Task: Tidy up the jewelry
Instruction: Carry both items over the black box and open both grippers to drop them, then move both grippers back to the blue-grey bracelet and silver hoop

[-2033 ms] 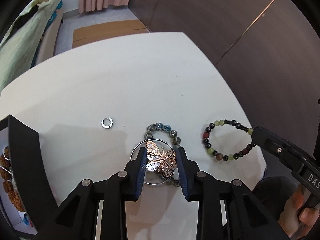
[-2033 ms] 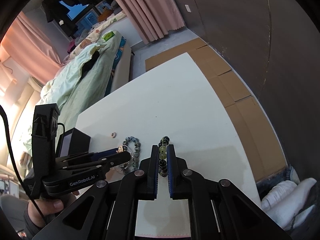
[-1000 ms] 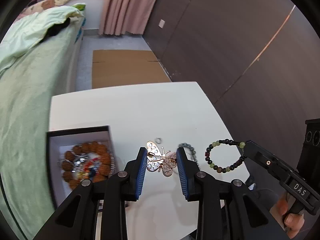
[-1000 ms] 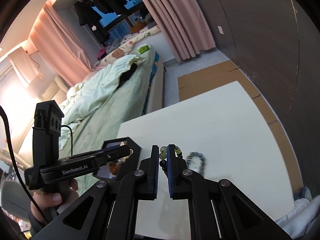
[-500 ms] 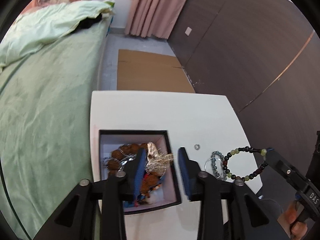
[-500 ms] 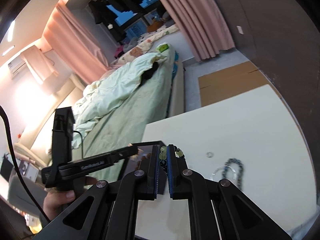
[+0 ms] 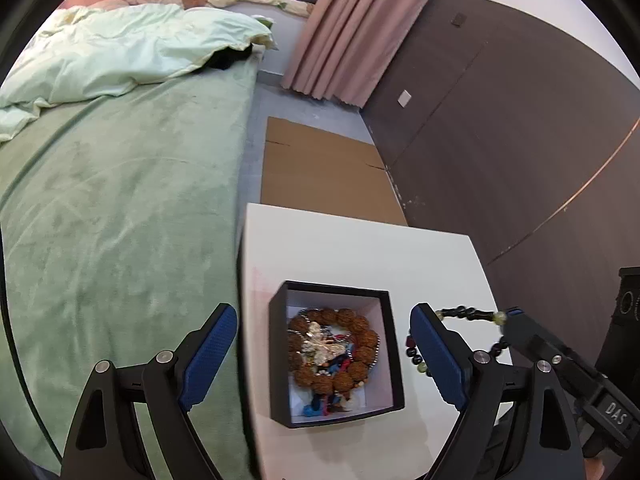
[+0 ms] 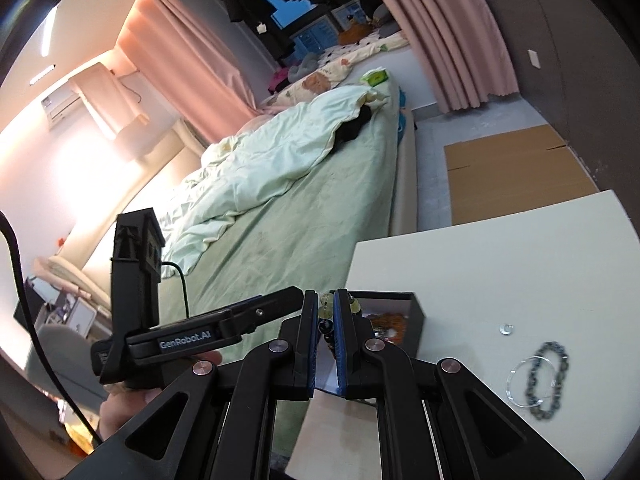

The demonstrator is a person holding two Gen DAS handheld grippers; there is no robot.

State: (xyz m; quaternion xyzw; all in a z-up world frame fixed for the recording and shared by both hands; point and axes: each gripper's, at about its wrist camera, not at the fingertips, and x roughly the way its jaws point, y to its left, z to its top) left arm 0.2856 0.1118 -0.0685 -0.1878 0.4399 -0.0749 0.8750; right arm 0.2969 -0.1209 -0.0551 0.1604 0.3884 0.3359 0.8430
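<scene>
A black jewelry box [image 7: 276, 360] with a white lining sits near the left edge of the white table [image 7: 360, 248]. Inside lie a brown bead bracelet [image 7: 360, 325] and a gold butterfly brooch [image 7: 318, 345]. My left gripper [image 7: 324, 350] is wide open above the box, empty. My right gripper [image 8: 325, 330] is shut on a black and green bead bracelet [image 7: 460, 313], held in the air just right of the box [image 8: 416, 312]. That bracelet shows between the right fingers [image 8: 325, 312].
On the table to the right lie a small silver ring [image 8: 506, 329], a grey bead bracelet [image 8: 549, 376] and a thin silver bangle [image 8: 520, 384]. A green bed [image 7: 120, 208] borders the table's left edge. Cardboard [image 7: 320, 172] lies on the floor beyond.
My left gripper opened and the butterfly brooch dropped into the box. Both grippers moved left over the box area; the right one still carries its bracelet.
</scene>
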